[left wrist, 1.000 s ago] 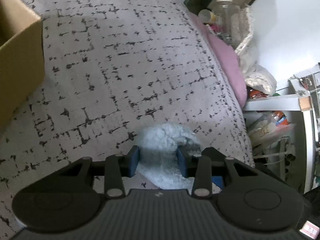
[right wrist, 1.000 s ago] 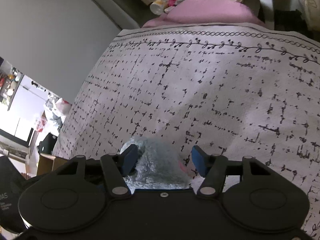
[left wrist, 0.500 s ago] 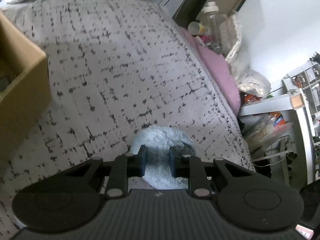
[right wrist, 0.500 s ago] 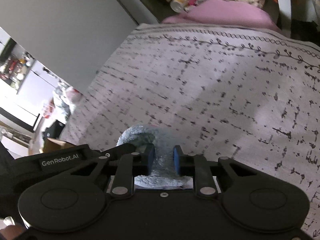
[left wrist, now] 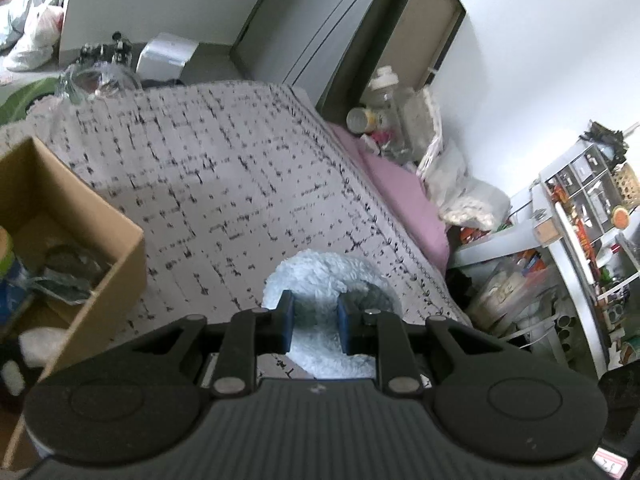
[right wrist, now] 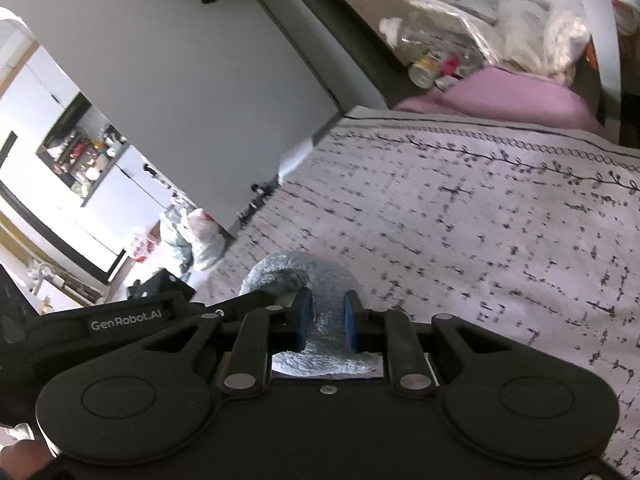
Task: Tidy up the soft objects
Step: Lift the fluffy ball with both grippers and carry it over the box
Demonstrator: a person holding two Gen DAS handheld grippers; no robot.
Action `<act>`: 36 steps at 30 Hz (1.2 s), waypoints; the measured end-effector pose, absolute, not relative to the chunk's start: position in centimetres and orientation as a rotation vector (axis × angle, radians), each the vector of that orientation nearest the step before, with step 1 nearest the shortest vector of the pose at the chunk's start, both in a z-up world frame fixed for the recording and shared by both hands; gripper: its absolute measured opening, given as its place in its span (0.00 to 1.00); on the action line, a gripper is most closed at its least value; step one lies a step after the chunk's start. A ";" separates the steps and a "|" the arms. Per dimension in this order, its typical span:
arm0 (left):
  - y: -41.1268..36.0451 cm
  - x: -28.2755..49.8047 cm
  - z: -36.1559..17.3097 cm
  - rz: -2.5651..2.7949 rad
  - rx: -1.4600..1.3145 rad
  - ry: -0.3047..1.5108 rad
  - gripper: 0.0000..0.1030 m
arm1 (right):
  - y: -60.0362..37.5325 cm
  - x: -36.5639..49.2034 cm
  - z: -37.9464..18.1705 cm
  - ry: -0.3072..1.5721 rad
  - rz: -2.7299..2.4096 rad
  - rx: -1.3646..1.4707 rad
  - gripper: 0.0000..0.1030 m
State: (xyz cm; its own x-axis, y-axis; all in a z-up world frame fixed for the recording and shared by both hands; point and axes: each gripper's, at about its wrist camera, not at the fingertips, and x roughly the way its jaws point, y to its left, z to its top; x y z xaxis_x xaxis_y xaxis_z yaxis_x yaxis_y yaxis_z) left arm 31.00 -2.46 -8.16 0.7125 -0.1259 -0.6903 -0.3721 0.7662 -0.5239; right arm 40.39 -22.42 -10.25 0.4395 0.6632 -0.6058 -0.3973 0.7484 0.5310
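Both grippers clamp one fluffy light-blue plush (left wrist: pixel 320 276): left gripper (left wrist: pixel 315 322) and right gripper (right wrist: pixel 325 322) pinch it narrow above patterned bedspread (left wrist: pixel 224 184), right of cardboard box (left wrist: pixel 100 248).

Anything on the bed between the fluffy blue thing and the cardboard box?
Nothing visible. Both tools, left and right, are shut on the fluffy blue thing. Only bare patterned bedspread lies between it and the open cardboard box to the left.
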 end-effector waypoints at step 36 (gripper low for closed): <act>8.6 22.1 -3.0 0.253 -0.708 0.649 0.17 | -12.2 33.8 -5.8 0.798 0.976 0.308 0.01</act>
